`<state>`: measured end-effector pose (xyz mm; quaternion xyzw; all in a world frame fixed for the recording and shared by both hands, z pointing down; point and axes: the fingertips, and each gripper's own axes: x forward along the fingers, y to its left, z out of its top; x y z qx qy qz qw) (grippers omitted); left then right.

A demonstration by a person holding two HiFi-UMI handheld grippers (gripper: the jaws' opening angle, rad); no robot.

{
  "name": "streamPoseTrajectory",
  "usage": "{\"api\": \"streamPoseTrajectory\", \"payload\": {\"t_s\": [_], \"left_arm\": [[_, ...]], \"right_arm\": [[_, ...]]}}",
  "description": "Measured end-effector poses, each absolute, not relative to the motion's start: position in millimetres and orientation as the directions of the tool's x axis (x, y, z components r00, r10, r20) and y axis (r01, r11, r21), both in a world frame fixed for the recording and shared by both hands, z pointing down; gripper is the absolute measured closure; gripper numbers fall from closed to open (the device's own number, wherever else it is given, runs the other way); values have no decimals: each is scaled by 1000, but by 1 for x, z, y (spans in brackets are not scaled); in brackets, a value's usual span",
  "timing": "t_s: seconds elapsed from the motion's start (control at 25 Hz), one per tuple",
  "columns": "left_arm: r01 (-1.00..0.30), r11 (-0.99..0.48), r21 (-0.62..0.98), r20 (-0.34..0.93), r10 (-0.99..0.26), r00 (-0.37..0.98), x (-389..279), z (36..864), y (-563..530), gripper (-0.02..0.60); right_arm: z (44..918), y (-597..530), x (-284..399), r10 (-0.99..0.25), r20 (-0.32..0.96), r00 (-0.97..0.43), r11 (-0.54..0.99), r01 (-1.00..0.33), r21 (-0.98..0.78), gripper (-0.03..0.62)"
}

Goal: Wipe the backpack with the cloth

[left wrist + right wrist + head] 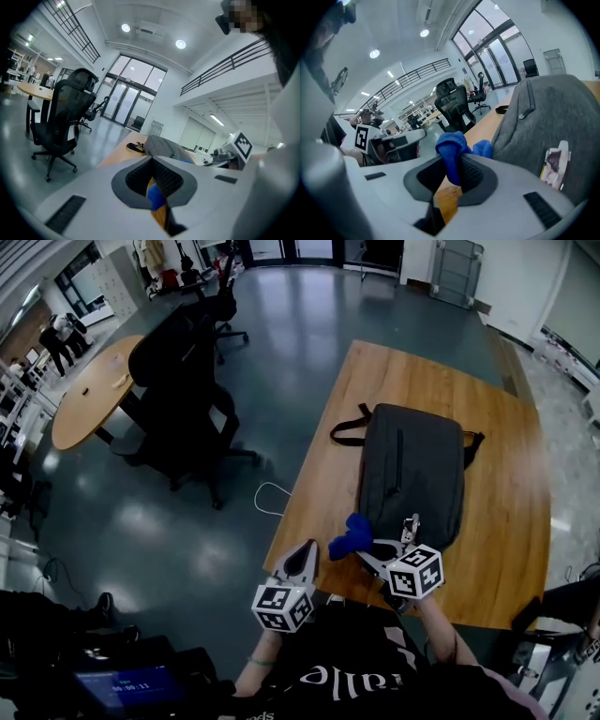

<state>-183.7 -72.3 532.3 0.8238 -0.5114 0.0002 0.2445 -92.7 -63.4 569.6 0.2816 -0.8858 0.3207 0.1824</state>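
The backpack lies flat on the wooden desk, dark grey face up. Its carry strap points to the far side and its bottom end towards the person. Laid out this way, its whole broad panel is open to a wiping stroke.

The blue cloth is bunched at the backpack's near left corner, over the desk's edge. The right claw is clenched on a fold of it. In the right gripper view the fabric is pinched between the two pads and a loose puff stands above them. Enough material is left free to drag across the bag, with the claw itself kept off the fabric panel. The cloth looks to be just beside the backpack, not yet on its top face, so I judge the wiping is about to start. In that same view a small pale tag sits on the backpack's side.

The left claw hangs just left of the cloth, out past the desk's near edge. Its jaws are pressed together at the tips and grasp nothing. The blue in the gap behind them appears to be the cloth seen beyond. It seems held in reserve, perhaps to steady the bag if it slides.

A black office chair and a round table stand well apart on the floor.
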Motion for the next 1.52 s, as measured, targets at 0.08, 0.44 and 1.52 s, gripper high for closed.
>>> {"api": "streamPoseTrajectory", "payload": {"t_s": [0.08,0.44,1.52], "left_arm": [[-840,-368,400,254,-835,487,-181,533,-69,583],[-829,-401,390,259,-816,516,-168,532,-67,583],[-769,-524,367,292,-720,630,-15,529,-72,583]], "right_arm": [[573,-47,-91,-385,504,-773,619,-621,-480,539],[567,-29,-76,-467,463,-754,552,-657,-513,539],[570,-61,231,-790,499,-355,119,-888,-444,539]]}}
